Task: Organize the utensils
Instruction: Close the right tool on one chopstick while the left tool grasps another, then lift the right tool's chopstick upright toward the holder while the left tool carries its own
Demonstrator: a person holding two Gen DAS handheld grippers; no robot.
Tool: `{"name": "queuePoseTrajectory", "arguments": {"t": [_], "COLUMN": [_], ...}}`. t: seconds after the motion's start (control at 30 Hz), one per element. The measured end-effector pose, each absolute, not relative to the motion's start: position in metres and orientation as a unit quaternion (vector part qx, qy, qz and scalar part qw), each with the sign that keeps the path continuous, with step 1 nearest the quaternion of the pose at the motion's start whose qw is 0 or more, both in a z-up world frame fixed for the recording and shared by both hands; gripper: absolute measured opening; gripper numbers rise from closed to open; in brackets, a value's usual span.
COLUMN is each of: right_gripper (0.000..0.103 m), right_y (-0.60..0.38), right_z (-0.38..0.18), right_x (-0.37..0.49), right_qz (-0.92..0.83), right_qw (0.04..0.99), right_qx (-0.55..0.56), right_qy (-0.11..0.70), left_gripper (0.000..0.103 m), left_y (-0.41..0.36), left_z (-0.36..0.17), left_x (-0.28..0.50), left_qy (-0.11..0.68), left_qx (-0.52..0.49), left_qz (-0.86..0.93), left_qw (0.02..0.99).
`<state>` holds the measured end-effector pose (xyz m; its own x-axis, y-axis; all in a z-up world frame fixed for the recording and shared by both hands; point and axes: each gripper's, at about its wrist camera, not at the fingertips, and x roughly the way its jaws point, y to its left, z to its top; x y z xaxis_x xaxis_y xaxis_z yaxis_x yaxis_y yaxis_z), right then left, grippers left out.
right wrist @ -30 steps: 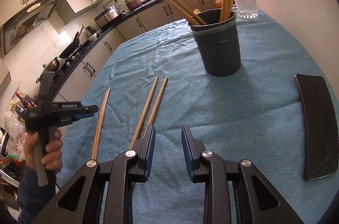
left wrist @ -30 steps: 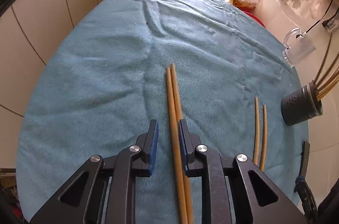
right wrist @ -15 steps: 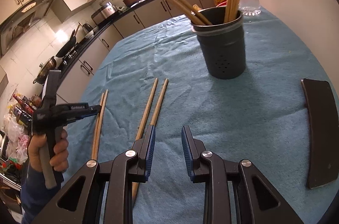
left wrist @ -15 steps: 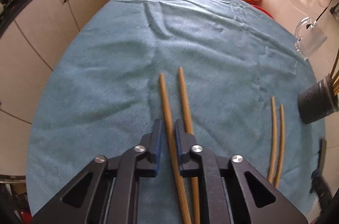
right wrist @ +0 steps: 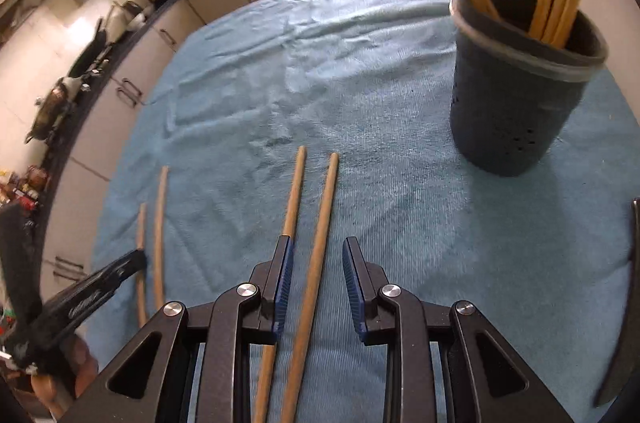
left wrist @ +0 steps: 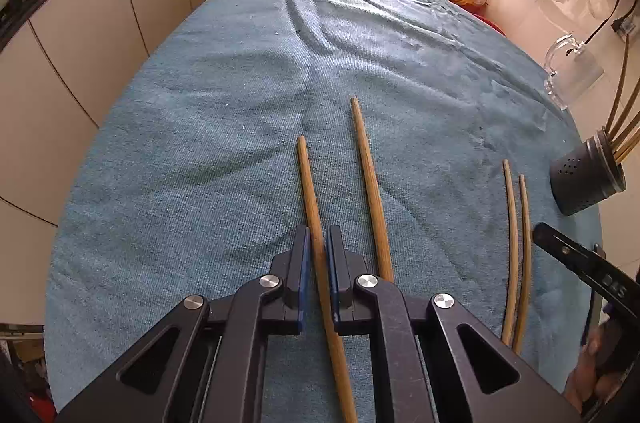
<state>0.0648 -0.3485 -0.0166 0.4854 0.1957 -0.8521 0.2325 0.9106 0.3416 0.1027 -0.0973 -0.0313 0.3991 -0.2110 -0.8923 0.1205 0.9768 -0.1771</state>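
My left gripper is shut on a wooden chopstick, which runs forward over the blue cloth. Its partner chopstick lies loose just to the right. Two thinner chopsticks rest further right, near the dark utensil holder. My right gripper stands open over that pair: one chopstick lies between the jaws without touching the pads, the other runs beside the left finger. The holder with several chopsticks stands ahead to the right. The left gripper shows at lower left.
A glass mug stands beyond the holder near the wall. A flat black object lies at the cloth's right edge. Kitchen cabinets and a counter with pans ring the table. A hand holds the left gripper.
The left jaws closed onto one chopstick, and its partner now lies apart to the right. The right gripper swung left and down, coming to stand astride one chopstick of the thin pair.
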Motion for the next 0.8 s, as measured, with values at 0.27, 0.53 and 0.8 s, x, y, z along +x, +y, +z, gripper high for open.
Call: {"name": "queuePoseTrajectory", "arguments": {"t": [0.27,0.53,0.8], "right_gripper": [0.02,0.007,0.007], "right_y": [-0.334,-0.342,-0.347], "right_z": [-0.023,-0.012,0.048], "right_x": [0.082,0.073,0.018], "right_qz": [-0.019,-0.01,0.017], "right_qw": [0.83,0.841,0.896], "right_qx": [0.163,0.184,0.191], "right_qy": [0.533,0.509,0.401], "left_gripper": [0.008,0.007,0.006], "left_y": [-0.099,-0.097,-0.087], "left_z": [-0.031,-0.014,0.042], "left_x": [0.102,0.09,0.053], "left_qy": [0.537,0.51,0.444], "left_qx": [-0.044,-0.059,-0.081], "left_qz": [-0.097,-0.117,-0.134], "left_qw": [0.837,0.85,0.882]}}
